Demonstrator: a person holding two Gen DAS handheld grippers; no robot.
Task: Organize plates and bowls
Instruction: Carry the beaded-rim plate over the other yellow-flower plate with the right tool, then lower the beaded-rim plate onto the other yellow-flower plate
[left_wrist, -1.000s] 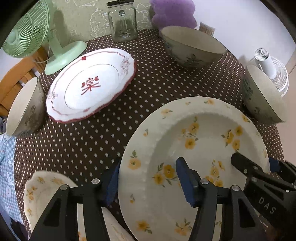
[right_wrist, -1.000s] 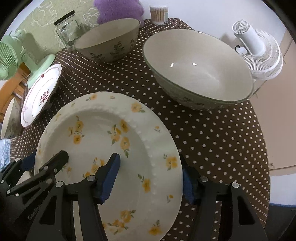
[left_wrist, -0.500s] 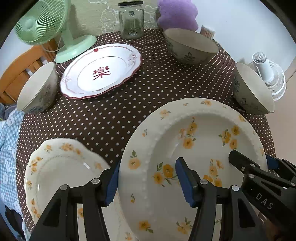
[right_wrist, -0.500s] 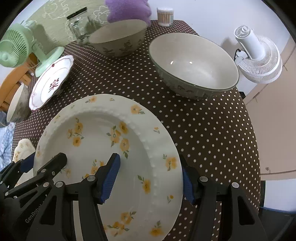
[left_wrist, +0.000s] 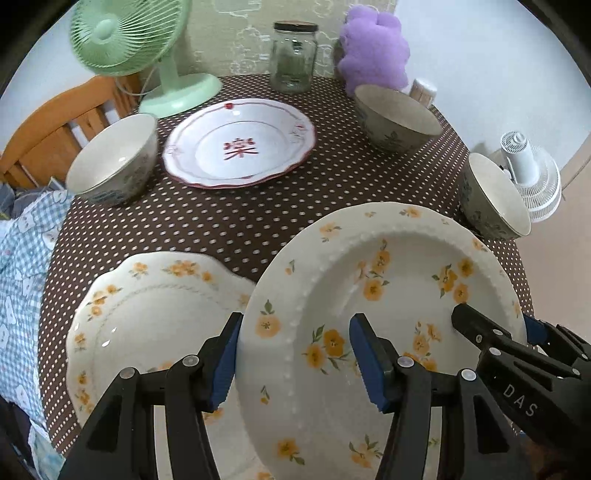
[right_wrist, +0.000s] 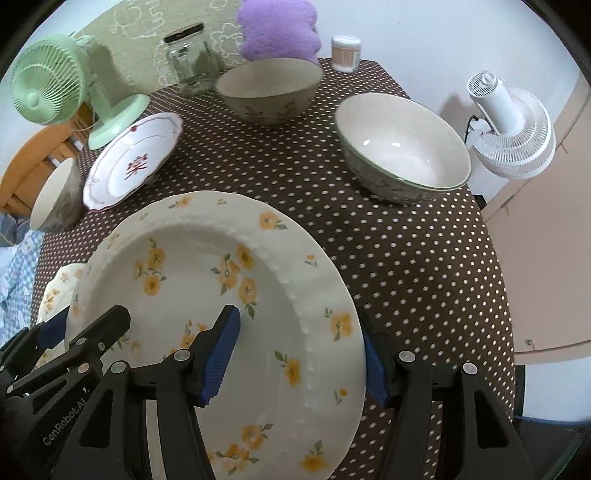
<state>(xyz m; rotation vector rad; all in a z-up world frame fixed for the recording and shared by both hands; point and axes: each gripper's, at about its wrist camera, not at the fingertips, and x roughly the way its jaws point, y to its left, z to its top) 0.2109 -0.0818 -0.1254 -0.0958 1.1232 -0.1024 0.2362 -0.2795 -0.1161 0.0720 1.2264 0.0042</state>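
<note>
A deep white ceramic plate with yellow flowers and a beaded rim (left_wrist: 384, 306) is held above the brown polka-dot counter (left_wrist: 229, 218) by both tools. The left hand-held gripper (left_wrist: 295, 362) is clamped across the plate's left rim, one blue pad outside the edge and one inside the well. The right hand-held gripper (right_wrist: 301, 356) is clamped likewise across the right rim.

A slip is judged the main risk: the glazed rim is gripped only near its edge, so the plate could tilt or drop if the two hands were moved unevenly. Below and to the left, a scalloped white plate with orange flowers (left_wrist: 155, 317) lies on the counter; if the carried plate were lowered off-centre, the rims could knock or the stack could sit crooked. A pale patterned bowl (right_wrist: 402, 147) stands near on the right and could be clipped in a wide swing.

Compared with the earlier frames, the plate has been lifted higher and drawn back, so more of the counter and far more of the scalloped plate have come into the left view. Both grips are unchanged.
</note>
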